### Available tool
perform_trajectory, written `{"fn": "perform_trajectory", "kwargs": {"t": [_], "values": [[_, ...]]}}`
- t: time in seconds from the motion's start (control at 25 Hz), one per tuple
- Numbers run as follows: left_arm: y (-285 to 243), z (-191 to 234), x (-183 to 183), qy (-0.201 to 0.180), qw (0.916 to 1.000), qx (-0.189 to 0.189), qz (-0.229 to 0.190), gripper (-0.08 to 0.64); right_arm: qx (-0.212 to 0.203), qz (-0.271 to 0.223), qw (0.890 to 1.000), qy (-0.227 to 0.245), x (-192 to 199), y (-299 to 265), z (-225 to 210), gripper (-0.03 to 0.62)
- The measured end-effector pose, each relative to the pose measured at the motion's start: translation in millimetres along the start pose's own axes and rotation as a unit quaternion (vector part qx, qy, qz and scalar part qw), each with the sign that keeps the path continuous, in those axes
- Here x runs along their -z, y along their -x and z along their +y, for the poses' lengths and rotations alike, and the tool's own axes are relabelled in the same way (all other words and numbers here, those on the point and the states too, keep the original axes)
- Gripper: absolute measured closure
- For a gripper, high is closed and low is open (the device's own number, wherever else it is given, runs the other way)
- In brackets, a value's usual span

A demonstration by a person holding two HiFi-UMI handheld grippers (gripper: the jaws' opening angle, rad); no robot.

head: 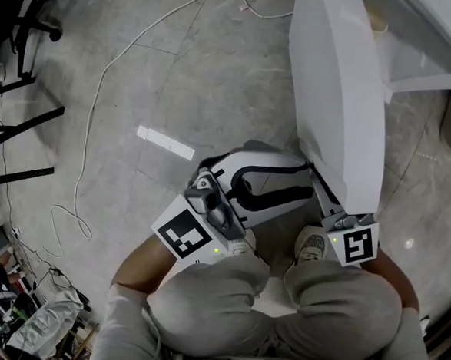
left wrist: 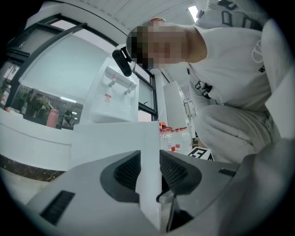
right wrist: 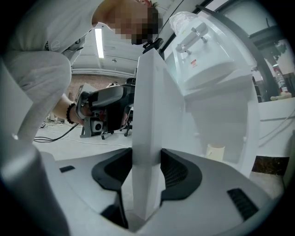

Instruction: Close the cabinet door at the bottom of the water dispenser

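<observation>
The cabinet door (head: 340, 99) stands swung out from the bottom of the water dispenser (right wrist: 207, 69), well short of shut. Both tongs grip it: the left gripper (left wrist: 150, 169) and the right gripper (right wrist: 146, 168) each have their ribbed pads pressed on the thin white panel's edge. The likely risk from here is a skewed or slipping hold. The panel looks smooth and thin, so uneven pushing could twist it on its hinges or let the pads slide off. Jaws not released in time could be pinched against the dispenser's frame, and the cup (right wrist: 215, 152) inside the dispenser's base might be knocked.
</observation>
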State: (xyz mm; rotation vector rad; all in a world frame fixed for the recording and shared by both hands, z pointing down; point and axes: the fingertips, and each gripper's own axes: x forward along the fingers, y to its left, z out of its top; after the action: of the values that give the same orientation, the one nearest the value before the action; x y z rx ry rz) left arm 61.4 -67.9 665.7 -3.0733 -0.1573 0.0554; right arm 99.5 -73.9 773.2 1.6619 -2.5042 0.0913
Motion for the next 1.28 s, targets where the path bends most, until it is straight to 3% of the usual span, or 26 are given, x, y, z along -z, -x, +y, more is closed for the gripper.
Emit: {"fn": "perform_trajectory", "kwargs": {"t": [0.36,0.64,0.72,0.96,1.28], "values": [[-20,11,9,0.001,0.9999,0.011,-0.003,0.428,0.064,0.016,0.998,-0.002,2,30,-38,0.402],[-66,11,11,-0.010,0.9982,0.058,-0.008,0.428,0.122,0.016,0.992,-0.013,5,52,-85,0.408],[-76,20,11,-0.021,0.9987,0.047,-0.008,0.440,0.136,0.026,0.990,-0.007,9,57,-96,0.408],[-91,58,16,-0.062,0.9974,-0.036,0.007,0.536,0.171,0.016,0.985,-0.006,9,63,-125,0.410],[-133,63,33,-0.057,0.9972,-0.044,0.020,0.552,0.197,0.008,0.980,-0.010,10,64,-153,0.405]]}}
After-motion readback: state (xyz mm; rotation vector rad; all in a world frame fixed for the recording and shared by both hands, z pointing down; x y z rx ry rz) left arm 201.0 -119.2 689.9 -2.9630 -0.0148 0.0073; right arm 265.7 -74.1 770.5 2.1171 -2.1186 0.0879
